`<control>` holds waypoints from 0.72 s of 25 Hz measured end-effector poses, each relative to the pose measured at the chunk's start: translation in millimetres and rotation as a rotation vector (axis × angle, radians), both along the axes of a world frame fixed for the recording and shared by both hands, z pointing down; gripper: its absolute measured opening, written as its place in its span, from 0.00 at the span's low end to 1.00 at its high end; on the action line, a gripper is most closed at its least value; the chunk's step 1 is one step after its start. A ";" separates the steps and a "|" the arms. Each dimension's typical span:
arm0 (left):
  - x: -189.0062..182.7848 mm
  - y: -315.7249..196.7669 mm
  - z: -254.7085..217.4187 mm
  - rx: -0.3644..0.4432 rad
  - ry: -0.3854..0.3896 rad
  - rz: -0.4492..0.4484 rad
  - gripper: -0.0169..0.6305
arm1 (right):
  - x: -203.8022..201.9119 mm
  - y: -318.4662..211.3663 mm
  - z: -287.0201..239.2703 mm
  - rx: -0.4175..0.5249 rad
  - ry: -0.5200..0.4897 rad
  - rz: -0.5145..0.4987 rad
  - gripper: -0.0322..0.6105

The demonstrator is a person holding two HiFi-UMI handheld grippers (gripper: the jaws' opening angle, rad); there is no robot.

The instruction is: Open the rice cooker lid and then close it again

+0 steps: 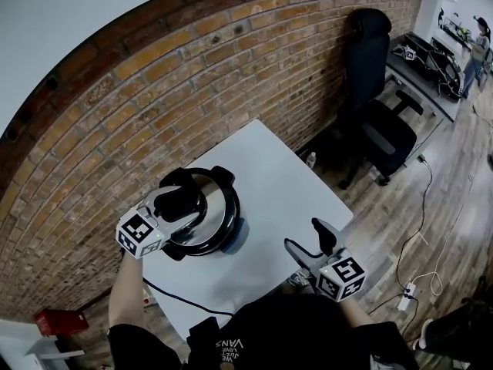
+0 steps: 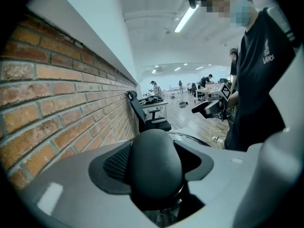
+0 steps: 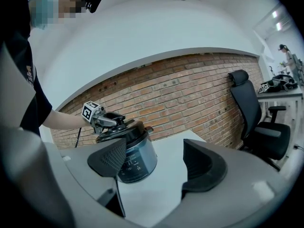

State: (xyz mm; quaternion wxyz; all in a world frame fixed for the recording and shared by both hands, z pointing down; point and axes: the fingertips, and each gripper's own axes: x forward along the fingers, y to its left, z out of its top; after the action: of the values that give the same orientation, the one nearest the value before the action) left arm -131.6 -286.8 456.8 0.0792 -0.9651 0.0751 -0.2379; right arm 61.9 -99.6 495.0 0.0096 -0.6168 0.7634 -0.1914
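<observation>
The white desk [image 1: 285, 183] carries one thing, the rice cooker [image 3: 135, 158]. It stands directly under the left hand-held gripper [image 1: 176, 204] and well off to the left of the right hand-held gripper [image 1: 304, 236]. The steel lid [image 1: 216, 210] sits down on the cooker body, though the views do not show whether it is locked. The left hand-held gripper is clamped on the lid's rounded black knob [image 2: 156, 165], which fills the space between its jaws. The right hand-held gripper hovers over the near part of the desk with its jaws apart and nothing between them.

The main risk is likely the unbraced body. Nothing holds the cooker down, so if the lid sticks or is still latched, an upward pull could lift or tip the whole cooker, or drag it toward the desk edge close to the left hand-held gripper. The knob looks smooth and domed, so the pads may slide up off it under load and drop the lid back. A twist could also spin the cooker rather than free the lid. On closing, a tilted lid may seat unevenly.
</observation>
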 end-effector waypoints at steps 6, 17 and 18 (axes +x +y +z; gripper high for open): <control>4.4 -2.3 13.2 -0.034 -0.028 0.077 0.46 | -5.3 -3.1 -4.9 0.003 0.007 -0.012 0.62; 4.6 -3.7 14.1 -0.033 -0.029 0.030 0.45 | -1.4 3.5 0.2 0.002 -0.009 0.001 0.62; 5.1 -3.9 14.5 -0.035 -0.031 0.012 0.45 | -2.2 2.9 -0.2 0.004 -0.011 -0.005 0.62</control>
State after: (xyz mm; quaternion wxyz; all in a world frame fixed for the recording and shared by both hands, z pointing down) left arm -126.6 -290.7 471.3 0.0648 -0.9630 0.0640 -0.2535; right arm 59.7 -96.8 494.7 0.0143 -0.6140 0.7652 -0.1933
